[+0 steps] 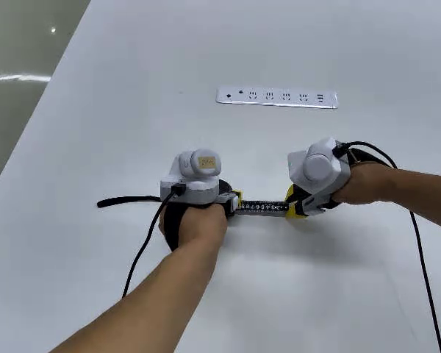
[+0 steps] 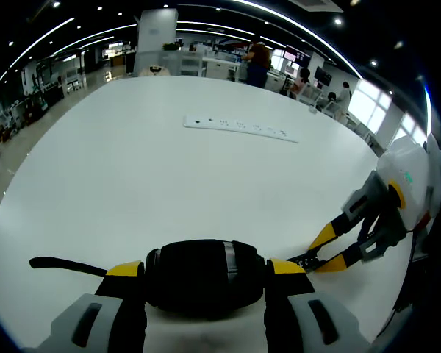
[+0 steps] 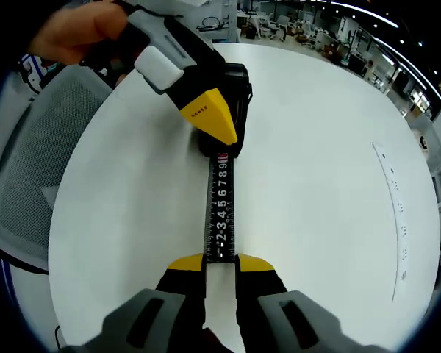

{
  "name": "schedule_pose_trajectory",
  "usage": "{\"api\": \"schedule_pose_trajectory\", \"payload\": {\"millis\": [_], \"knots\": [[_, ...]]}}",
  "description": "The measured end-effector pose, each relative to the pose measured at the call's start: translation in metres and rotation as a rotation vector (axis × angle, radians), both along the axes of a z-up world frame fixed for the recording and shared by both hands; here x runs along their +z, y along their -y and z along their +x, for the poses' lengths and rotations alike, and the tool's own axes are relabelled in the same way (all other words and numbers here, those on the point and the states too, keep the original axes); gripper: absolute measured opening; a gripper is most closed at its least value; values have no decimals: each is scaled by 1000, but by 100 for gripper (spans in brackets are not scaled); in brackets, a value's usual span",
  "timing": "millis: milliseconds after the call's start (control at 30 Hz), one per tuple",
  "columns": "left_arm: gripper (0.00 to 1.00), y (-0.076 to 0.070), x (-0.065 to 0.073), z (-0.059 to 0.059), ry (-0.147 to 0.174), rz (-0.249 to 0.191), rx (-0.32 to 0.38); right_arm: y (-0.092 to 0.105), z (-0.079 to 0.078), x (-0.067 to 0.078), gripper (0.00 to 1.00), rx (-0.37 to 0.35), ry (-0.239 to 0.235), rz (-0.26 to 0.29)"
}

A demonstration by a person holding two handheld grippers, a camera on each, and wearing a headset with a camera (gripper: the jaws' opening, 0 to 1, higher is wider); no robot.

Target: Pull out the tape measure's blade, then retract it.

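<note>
- Black tape measure case point(image 2: 206, 283) lies on the table point(image 1: 132, 110), clamped in our left gripper point(image 2: 206, 266).
- Our right gripper point(image 3: 220, 262) pinches the blade point(image 3: 220, 213) tip; we judge the pull-out step in hand, next drawing farther.

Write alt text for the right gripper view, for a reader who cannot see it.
The right tongs pinch the end of a black tape blade, pulled out a short way across a white table from its black case, which the left tongs clamp.
</note>
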State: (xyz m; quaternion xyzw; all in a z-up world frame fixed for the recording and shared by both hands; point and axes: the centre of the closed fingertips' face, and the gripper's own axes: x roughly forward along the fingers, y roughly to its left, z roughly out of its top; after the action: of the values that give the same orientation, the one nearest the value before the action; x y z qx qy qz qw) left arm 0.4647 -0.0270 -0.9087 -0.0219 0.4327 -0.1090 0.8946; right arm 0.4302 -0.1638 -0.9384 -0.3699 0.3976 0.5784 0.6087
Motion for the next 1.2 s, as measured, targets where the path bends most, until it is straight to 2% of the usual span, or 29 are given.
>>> {"api": "schedule_pose_trajectory", "payload": {"millis": [533,1200], "knots": [[62,0,-1,1,2,0,-5,-10,3,-4,14,-11,-98,4],[62,1,-1,1,6,-2,-6,-23,2,-1,14,7,-90,7]]}}
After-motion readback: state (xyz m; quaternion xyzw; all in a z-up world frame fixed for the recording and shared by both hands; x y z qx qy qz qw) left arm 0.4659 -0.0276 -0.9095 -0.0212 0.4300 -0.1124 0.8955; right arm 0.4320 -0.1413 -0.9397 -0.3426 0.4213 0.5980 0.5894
